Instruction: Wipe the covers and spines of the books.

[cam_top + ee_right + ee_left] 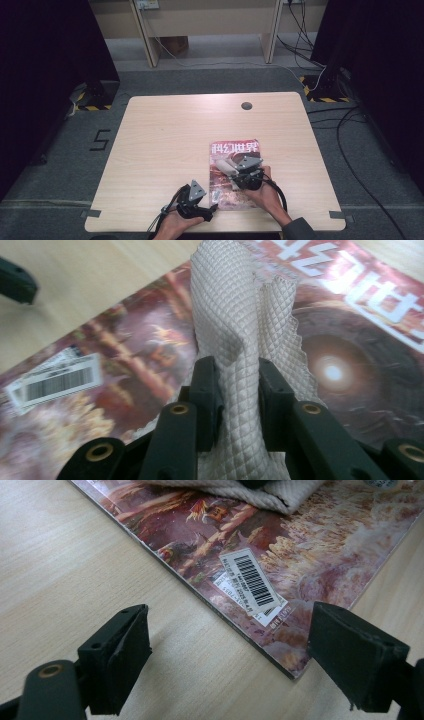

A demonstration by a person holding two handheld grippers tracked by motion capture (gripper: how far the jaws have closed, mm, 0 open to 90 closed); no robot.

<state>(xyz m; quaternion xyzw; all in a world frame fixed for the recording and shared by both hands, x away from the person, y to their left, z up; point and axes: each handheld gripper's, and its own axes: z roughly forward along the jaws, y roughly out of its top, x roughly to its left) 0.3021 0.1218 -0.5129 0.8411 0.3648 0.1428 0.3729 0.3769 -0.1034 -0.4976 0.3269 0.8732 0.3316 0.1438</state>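
The right gripper (234, 390) pinches a bunched cloth (245, 325) between its jaws, pressing it flat on the magazine (125, 370) just ahead, apparently to wipe the cover. The left gripper (230, 655) hovers wide open beside the magazine's near corner, seemingly ready to steady it.

Your left gripper (209, 204) sits low at the near edge of the table (165, 130), jaws wide apart, with bare wood between them and the magazine (234, 172) corner just ahead — nothing blocks that approach. The cloth (225, 165) bunched in your right gripper (235, 170) covers the middle of the cover. Left of the magazine and beyond it the wood lies open — only a small dark grommet (246, 105) near the far edge.
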